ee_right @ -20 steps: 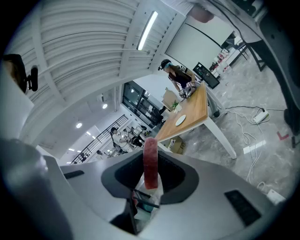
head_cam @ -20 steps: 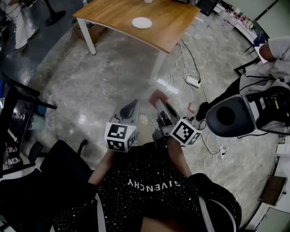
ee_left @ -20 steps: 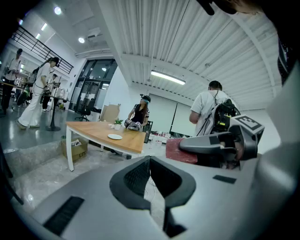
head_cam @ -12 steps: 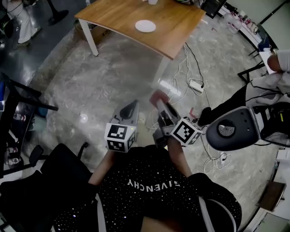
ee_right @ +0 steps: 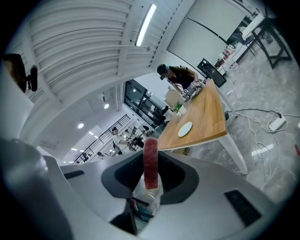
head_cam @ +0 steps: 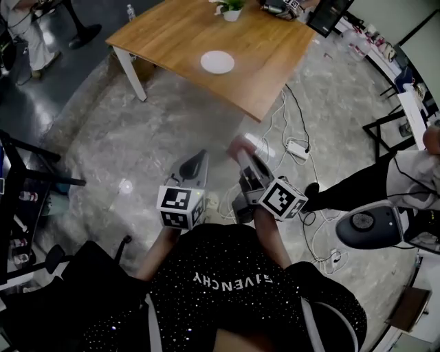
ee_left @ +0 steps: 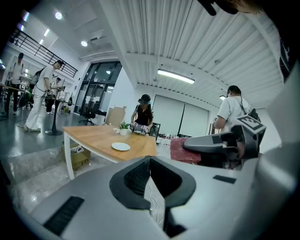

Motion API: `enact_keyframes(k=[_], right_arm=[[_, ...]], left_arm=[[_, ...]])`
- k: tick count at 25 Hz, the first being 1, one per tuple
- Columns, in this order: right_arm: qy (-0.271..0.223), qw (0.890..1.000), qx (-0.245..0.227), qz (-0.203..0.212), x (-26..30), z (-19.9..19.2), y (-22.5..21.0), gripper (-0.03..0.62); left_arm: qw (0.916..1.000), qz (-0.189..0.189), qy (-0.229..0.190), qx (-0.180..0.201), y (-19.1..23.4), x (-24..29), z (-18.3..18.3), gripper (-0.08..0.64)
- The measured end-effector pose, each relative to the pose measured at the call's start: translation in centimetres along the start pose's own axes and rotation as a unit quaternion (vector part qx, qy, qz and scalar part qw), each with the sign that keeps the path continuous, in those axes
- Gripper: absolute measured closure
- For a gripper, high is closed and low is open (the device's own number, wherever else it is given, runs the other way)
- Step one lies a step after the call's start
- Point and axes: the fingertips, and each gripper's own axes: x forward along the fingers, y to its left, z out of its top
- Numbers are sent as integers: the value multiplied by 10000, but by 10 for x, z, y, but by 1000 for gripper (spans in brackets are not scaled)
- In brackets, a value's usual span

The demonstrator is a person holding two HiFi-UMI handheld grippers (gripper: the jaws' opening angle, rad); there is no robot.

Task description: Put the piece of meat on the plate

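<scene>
The piece of meat (ee_right: 150,161), a red slab, stands on edge between the jaws of my right gripper (ee_right: 150,157), which is shut on it. In the head view the right gripper (head_cam: 240,152) is held in front of the person's chest, with the meat (head_cam: 236,144) sticking out past its tips. My left gripper (head_cam: 199,157) is beside it, shut with nothing in it. The white plate (head_cam: 217,61) lies on the wooden table (head_cam: 275,48), well ahead of both grippers. The left gripper view shows its own jaw tips together at my left gripper (ee_left: 150,159), the plate (ee_left: 121,146) and the meat (ee_left: 185,151).
Cables and a power strip (head_cam: 296,147) lie on the marble floor by the table's near corner. A black chair (head_cam: 368,227) and a person's leg (head_cam: 357,185) are at the right. A potted plant (head_cam: 232,9) stands on the table; a cardboard box (ee_left: 78,157) sits under it.
The table and plate have shifted and look larger in the head view, and the black chair has slid down to the right. Both grippers keep their places and the meat stays gripped.
</scene>
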Motion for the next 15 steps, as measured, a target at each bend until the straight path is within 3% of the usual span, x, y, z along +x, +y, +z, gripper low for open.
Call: enact_keyframes(k=[6,15], right_arm=[[-28,10000,20,76,38,33,-21,497],[113,9997,56,230,83,49,-38,497]], left_arm=[[10000,11,-5,96,13,48,14,549],[9997,185,-65,114,35,89,26,549]])
